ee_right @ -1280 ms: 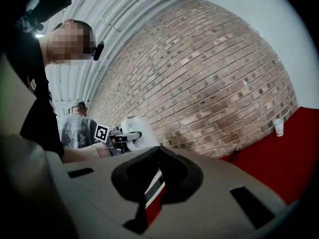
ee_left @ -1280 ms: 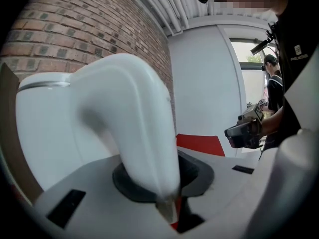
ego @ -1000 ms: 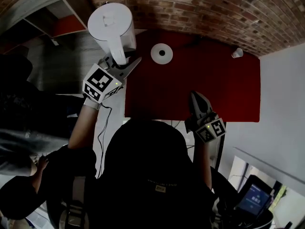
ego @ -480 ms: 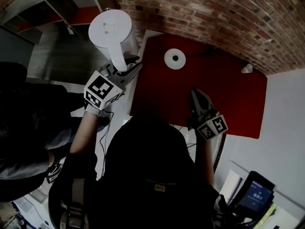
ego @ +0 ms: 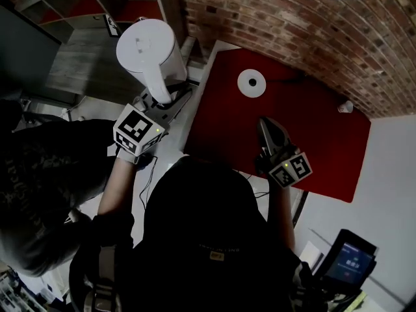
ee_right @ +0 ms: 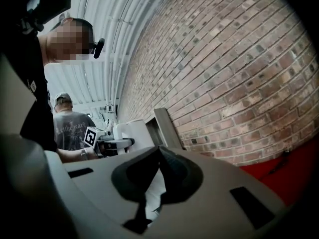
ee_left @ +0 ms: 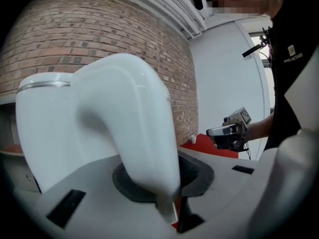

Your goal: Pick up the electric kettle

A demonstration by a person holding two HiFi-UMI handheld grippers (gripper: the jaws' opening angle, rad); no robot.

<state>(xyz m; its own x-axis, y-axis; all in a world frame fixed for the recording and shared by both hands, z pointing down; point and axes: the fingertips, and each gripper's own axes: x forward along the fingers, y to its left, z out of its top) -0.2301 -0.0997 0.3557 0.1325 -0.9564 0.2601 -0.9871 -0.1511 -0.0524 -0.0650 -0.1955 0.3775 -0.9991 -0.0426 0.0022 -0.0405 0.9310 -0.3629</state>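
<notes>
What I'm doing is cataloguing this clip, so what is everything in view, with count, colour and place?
electric kettle: one, white, held off the table's left edge
kettle base: one, white, round, on the table near the wall
small object: one, white, table's far right corner
table: one, red top, against the wall
brick wall: one, reddish brown, behind the table
shelf unit: one, grey and red, far left
screen device: one, dark, blue screen, lower right
second person: one, dark grey shirt, left
left gripper: grey, shut on the electric kettle's handle
right gripper: grey, shut, empty, over the table's near edge
</notes>
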